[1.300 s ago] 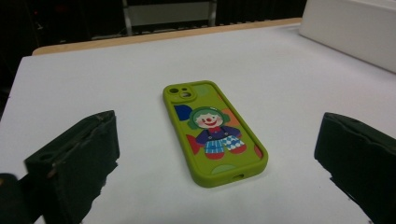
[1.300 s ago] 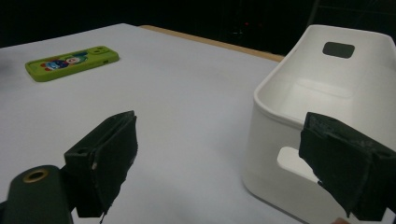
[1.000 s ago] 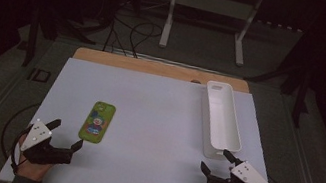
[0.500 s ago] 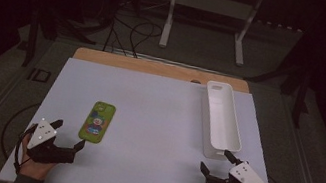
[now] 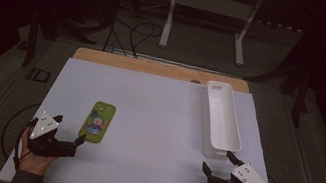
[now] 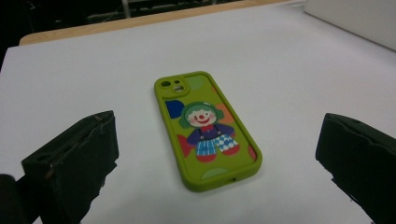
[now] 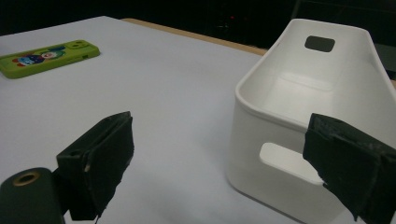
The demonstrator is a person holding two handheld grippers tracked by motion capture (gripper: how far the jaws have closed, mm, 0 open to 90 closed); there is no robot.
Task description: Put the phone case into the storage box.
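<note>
Phone case (image 5: pixel 97 121), a green one with a clown figure printed on its back, lies flat on the white sheet (image 5: pixel 156 120) that covers the bench, well to the left of the long white bin (image 5: pixel 221 120). The left gripper (image 5: pixel 69 130) sits just beside the near end of the case, slightly to its left, and its jaws are spread wide and hold nothing. In the left gripper view the case (image 6: pixel 204 127) lies between the lines of the two jaws but further out than their tips, with its camera hole at the far end and its port end nearest to the gripper; the jaws do not touch it.

The right gripper (image 5: pixel 216 163) rests near the front end of the bin, on the opposite side from the case. Its jaws are also wide open and empty. In the right gripper view the near wall of the bin (image 7: pixel 299 116) stands between the two jaws and a little beyond them, and I cannot tell if the right-hand jaw touches it.

The high view gives the whole layout: both hands at the near edge of the sheet, the case and bin well apart. The left gripper view adds the clown drawing in detail. The right gripper view adds the handle cut-outs in the bin's end walls and its bare inside, and shows the case (image 7: pixel 46 57) far off to the left.
</note>
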